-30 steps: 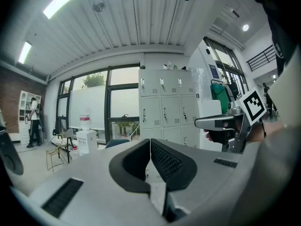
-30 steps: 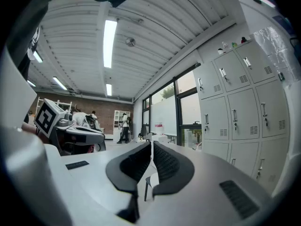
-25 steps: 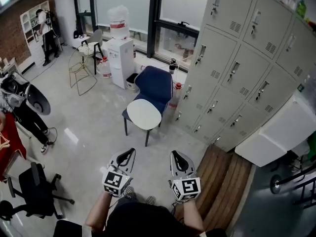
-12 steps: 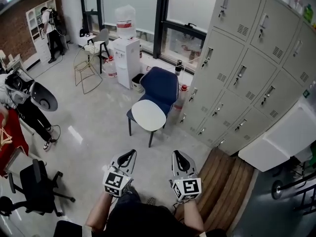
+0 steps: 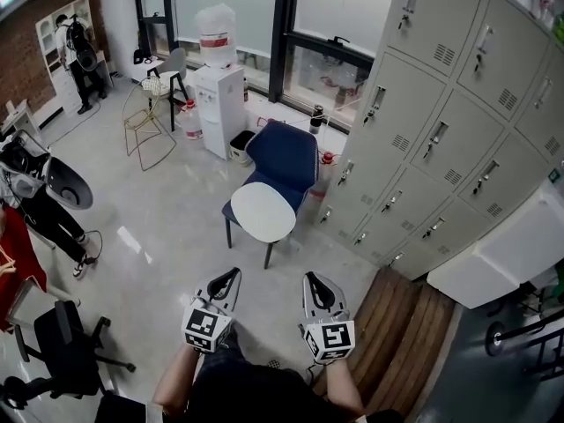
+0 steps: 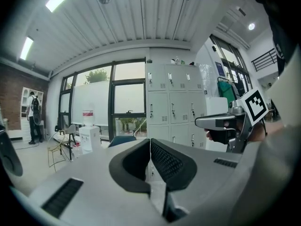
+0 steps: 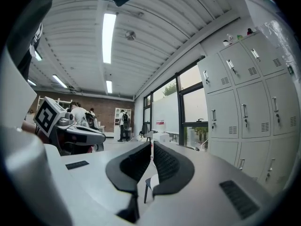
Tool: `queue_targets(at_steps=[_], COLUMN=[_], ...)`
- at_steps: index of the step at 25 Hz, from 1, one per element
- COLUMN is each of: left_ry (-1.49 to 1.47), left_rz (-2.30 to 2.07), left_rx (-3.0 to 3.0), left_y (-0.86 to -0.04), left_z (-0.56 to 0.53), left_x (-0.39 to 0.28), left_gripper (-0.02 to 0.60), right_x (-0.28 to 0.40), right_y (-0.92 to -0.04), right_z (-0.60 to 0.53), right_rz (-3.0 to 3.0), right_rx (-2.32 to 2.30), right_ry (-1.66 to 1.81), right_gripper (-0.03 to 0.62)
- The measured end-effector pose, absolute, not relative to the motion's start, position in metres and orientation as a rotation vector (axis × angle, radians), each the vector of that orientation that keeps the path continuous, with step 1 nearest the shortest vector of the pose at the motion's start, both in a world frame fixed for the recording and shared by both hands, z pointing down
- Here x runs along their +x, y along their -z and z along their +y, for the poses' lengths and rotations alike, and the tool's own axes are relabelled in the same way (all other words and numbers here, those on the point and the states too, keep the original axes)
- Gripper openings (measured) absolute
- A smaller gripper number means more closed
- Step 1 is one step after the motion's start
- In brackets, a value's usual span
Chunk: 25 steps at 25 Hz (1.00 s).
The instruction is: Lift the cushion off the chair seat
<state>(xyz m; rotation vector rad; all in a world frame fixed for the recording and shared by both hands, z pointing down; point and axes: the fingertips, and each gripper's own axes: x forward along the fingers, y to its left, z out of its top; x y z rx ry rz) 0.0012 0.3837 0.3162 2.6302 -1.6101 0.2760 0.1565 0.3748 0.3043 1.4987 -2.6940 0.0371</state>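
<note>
A round white cushion [image 5: 263,211] lies on the seat of a blue chair [image 5: 284,154] that stands on the floor beside the lockers. My left gripper [image 5: 233,273] and right gripper [image 5: 311,277] are held side by side well short of the chair, pointing toward it. Both are shut with nothing between the jaws. In the left gripper view the shut left gripper [image 6: 150,142] partly hides the blue chair [image 6: 121,139], with the right gripper [image 6: 221,122] beside it. In the right gripper view the cushion [image 7: 151,179] peeks below the shut right gripper [image 7: 151,145].
Grey lockers [image 5: 441,139] fill the right side, with a wooden platform [image 5: 405,324] at their foot. A water dispenser [image 5: 218,104] and a wire chair [image 5: 145,126] stand behind the blue chair. A black office chair [image 5: 66,342] is at lower left. People stand at the far left.
The chair with its cushion sits slightly lower and nearer in the head view. Both grippers have come forward together with the person, still shut and level.
</note>
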Motion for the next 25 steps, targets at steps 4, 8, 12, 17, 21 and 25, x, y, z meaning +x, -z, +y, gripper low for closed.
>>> queue_targets(at_steps=[4,8,12,17,21,25], left_ry=[-0.272,-0.281,-0.285,-0.275,-0.253,-0.233], left_rz=[-1.571,-1.519,-1.465,-1.364,-1.287,-1.213], left_rx=[2.658,2.69,2.732,2.777,2.806,2.829], left_y=[-0.32,-0.317,-0.305,-0.306,-0.309,-0.314], left_z=[0.327,0.258,0.191,0.117,0.07,0.031], left_x=[-0.026,-0.062,-0.095,-0.128,-0.147,-0.161], left_gripper=[0.02,0.02,0.02,0.02,0.02,0.02], right_x=[0.127,0.091,0.059,0.022,0.002,-0.012], right_y=[-0.309,-0.307,-0.299,-0.299,-0.303,-0.311], right_z=[0.322,0.261,0.204,0.143,0.104,0.071], right_rz=[-2.664,-2.628,-2.579,-2.511,-2.459,-2.393], right_rx=[1.531,1.575,1.626,1.681,1.721,1.762], right_ry=[-0.031,-0.048,-0.058,-0.084,-0.121,-0.141], right_gripper=[0.035,0.035,0.035,0.035,0.035,0.035])
